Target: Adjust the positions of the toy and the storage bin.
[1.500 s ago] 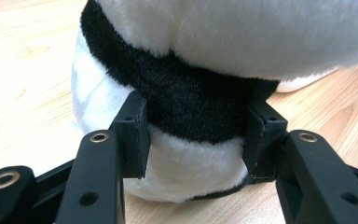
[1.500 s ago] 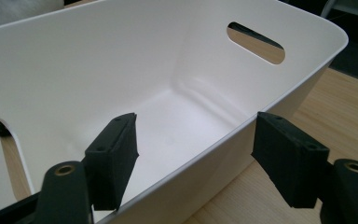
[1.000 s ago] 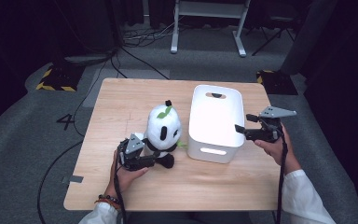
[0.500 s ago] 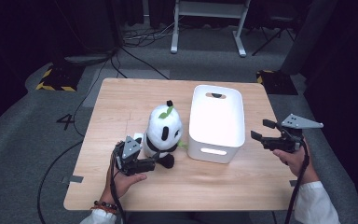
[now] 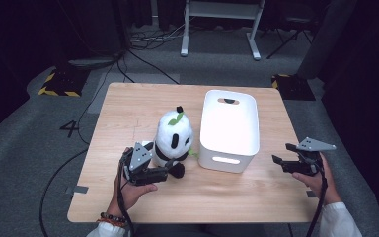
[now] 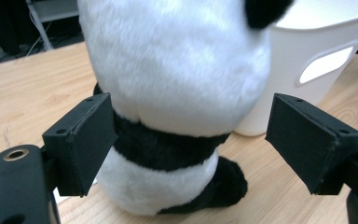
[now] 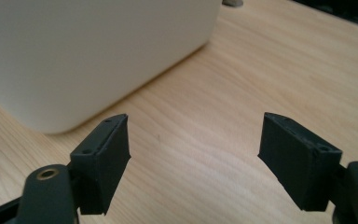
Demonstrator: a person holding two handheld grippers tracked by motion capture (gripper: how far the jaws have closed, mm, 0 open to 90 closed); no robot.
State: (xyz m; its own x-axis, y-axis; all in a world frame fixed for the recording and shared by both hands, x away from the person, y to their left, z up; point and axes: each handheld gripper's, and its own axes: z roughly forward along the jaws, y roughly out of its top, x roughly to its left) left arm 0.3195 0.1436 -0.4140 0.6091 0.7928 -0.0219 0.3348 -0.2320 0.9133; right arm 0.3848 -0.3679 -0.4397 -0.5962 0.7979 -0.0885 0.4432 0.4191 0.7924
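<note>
A black-and-white plush panda (image 5: 173,136) with a green leaf on its head sits upright mid-table, against the left wall of a white plastic bin (image 5: 229,126). My left gripper (image 5: 162,165) is at the panda's near-left side. In the left gripper view it (image 6: 191,107) is open, its jaws flanking the panda (image 6: 177,70) low on its body with gaps at both pads; they have just been opening. My right gripper (image 5: 281,153) hovers at the table's right edge, open and apart from the bin; its jaws have opened slightly. Bare wood lies between its (image 7: 194,126) jaws, with the bin (image 7: 88,51) beyond on the left.
The wooden table (image 5: 128,108) has bare surface at the far left and along the near edge. On the grey floor behind it are black cables (image 5: 143,59), a white metal stand (image 5: 219,10) and yellow-black striped plates (image 5: 59,84).
My right gripper has swung right and down, away from the bin's right wall to the table's right edge. My left gripper has stayed by the panda, drawn back slightly.
</note>
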